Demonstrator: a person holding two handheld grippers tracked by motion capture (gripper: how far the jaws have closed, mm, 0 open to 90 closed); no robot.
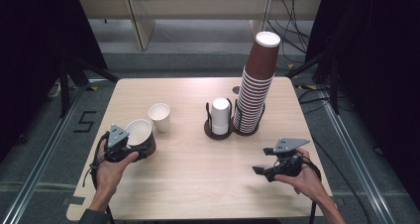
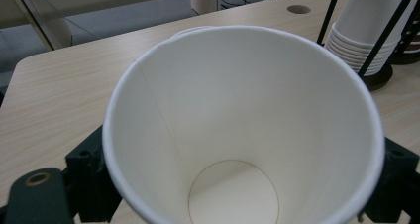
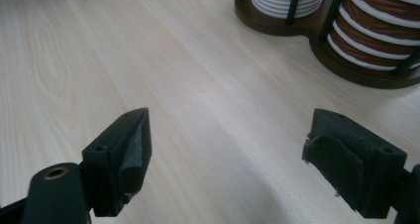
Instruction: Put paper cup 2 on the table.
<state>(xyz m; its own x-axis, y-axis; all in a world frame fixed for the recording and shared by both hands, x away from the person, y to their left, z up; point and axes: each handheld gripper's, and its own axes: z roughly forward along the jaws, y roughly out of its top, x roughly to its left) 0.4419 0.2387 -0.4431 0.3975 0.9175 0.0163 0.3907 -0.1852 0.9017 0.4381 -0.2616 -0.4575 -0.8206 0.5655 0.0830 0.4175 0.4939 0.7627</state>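
the left gripper [image 1: 130, 152] sits at about eight o'clock on the table [image 1: 198, 184], its jaws clamped on either side of a brown cup [image 1: 141, 135] with a white inside. the cup is tipped, its mouth facing up and toward the camera. in the left gripper view the cup [image 2: 237, 115] shows its round bottom deep between the two black jaws, which press on its outer wall at left and right.

a small white cup [image 1: 159, 117] stands upright just beside the held cup, at its one o'clock, near but apart from it as far as the high view tells.

the right gripper [image 1: 262, 170] is at about four o'clock on the table, its jaws wide apart with nothing between them, only bare wood below. in its own view the right gripper [image 3: 225, 159] points toward the cup holder [image 3: 297, 28].

that holder [image 1: 220, 132] stands at the table's centre toward one o'clock, carrying a short white stack [image 1: 221, 114] and a tall brown stack [image 1: 255, 85] that leans to the right.

open wood runs wide between the two grippers, and the near edge at six o'clock is free. the left gripper is close to the left edge, the right one close to the right edge.
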